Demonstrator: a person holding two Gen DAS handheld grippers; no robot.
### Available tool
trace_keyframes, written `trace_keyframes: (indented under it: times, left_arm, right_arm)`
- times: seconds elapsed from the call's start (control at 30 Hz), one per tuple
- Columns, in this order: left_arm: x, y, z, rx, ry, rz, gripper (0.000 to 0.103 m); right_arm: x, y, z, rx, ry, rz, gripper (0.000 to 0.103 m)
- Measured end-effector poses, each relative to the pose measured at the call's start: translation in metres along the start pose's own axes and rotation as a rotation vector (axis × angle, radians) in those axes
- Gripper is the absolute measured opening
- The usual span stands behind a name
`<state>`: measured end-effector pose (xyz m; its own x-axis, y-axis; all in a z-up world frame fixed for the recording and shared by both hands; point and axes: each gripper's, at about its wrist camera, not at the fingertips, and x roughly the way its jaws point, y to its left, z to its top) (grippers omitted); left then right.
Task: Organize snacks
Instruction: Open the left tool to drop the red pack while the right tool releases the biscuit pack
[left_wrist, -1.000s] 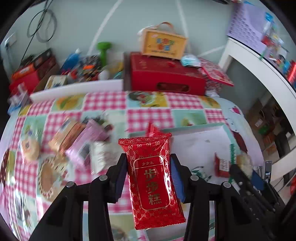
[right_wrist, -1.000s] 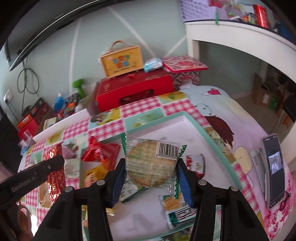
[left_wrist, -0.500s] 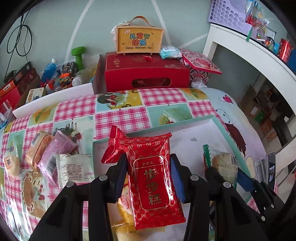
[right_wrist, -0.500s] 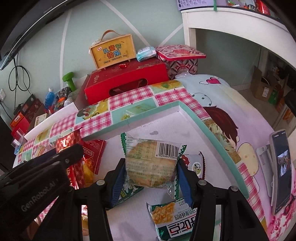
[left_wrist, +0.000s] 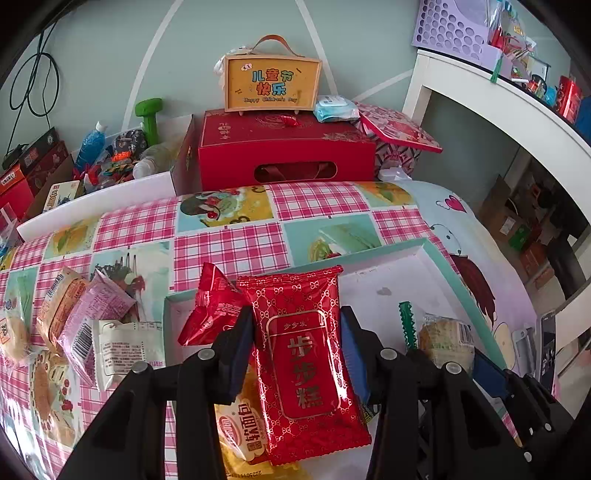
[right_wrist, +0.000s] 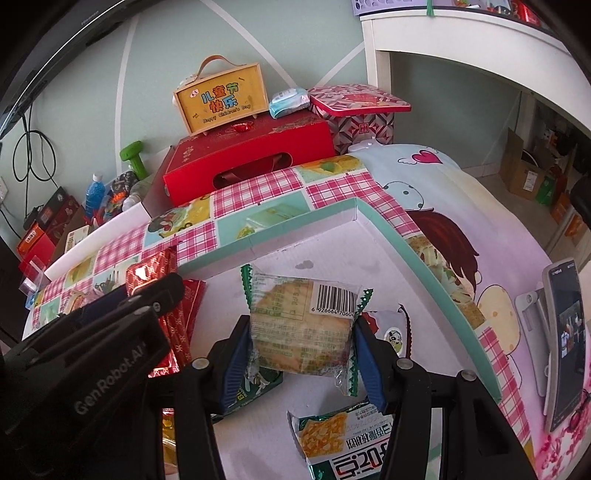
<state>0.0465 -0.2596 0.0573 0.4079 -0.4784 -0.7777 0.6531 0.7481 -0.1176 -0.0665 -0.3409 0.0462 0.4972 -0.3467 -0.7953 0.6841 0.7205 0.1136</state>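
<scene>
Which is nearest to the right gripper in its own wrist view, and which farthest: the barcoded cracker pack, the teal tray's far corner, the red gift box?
1. Barcoded cracker pack: held in the right gripper.
2. Teal tray's far corner: beyond the pack, up and right.
3. Red gift box: past the table edge, by the wall.

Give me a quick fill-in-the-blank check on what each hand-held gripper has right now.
1. The left hand-held gripper clamps a ____ foil snack packet.
2. The right hand-held gripper clamps a clear-wrapped cake printed with a ____.
3. Both hang over the white tray with the ____ rim.

Missing: red; barcode; teal
</scene>
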Motion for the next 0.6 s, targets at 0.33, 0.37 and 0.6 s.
trace_keyframes:
  times: [0.33, 0.37, 0.6]
  left_arm:
    - [-0.001, 0.007, 0.002, -0.023, 0.042, 0.007, 0.072]
    - [-0.001, 0.009, 0.003, -0.028, 0.051, 0.010, 0.072]
    - [-0.004, 0.019, 0.003, -0.040, 0.104, 0.061, 0.073]
  right_arm:
    - [0.003, -0.002, 0.000, 0.005, 0.019, -0.010, 0.059]
    - [0.003, -0.002, 0.000, 0.005, 0.019, -0.012, 0.059]
    - [0.006, 0.001, 0.001, -0.014, 0.041, -0.038, 0.074]
